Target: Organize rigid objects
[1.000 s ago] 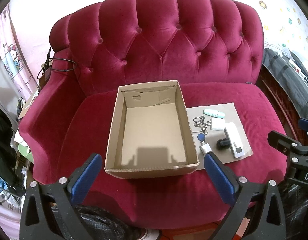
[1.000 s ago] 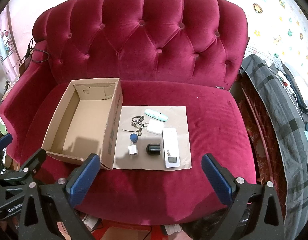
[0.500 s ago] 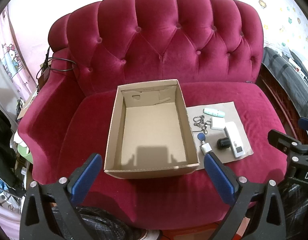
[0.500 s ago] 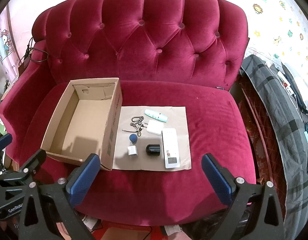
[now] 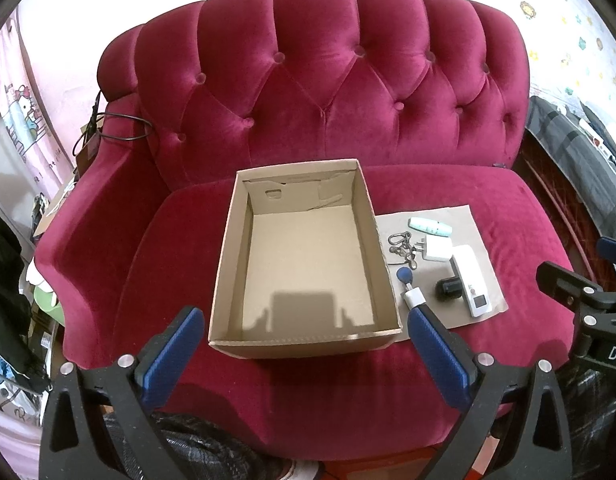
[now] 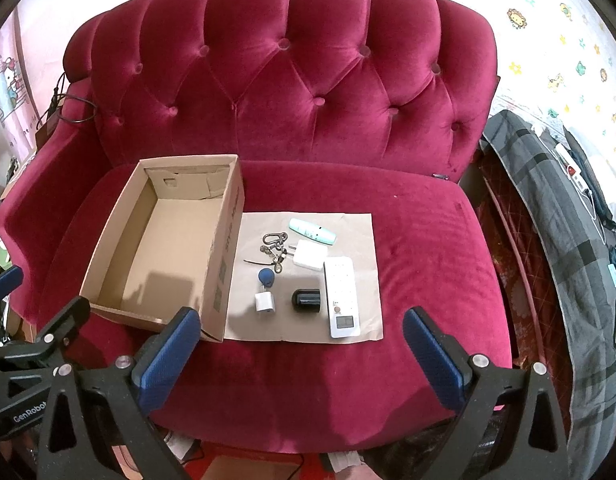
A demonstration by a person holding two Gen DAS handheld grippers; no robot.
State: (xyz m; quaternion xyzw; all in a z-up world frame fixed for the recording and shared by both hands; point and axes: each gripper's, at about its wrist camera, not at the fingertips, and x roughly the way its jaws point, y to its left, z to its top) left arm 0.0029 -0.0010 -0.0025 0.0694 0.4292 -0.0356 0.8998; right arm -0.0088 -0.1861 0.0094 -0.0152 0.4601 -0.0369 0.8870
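Observation:
An empty cardboard box (image 5: 244,236) (image 6: 224,248) sits on the red sofa seat. To its right a brown paper sheet (image 6: 356,232) (image 5: 460,216) carries a white remote (image 6: 341,300) (image 5: 473,280), a black cylinder (image 6: 306,300) (image 5: 448,289), a white plug adapter (image 6: 308,255) (image 5: 438,248), a mint oblong case (image 6: 312,231) (image 5: 430,227), a metal key ring (image 6: 274,248) (image 5: 401,243), a blue-headed tag (image 6: 265,277) and a small white cube (image 6: 265,303) (image 5: 413,297). My left gripper (image 5: 304,354) hangs open before the box. My right gripper (image 6: 302,354) hangs open before the sheet. Both are empty.
The red tufted sofa (image 6: 428,240) has a high back and a left armrest with a black cable (image 5: 120,128). A grey plaid blanket (image 6: 556,208) lies off the right side. Clutter and a pink curtain (image 5: 12,104) fill the left edge.
Both views have barely shifted; the box and the items on the sheet stay where they were, and both grippers remain open.

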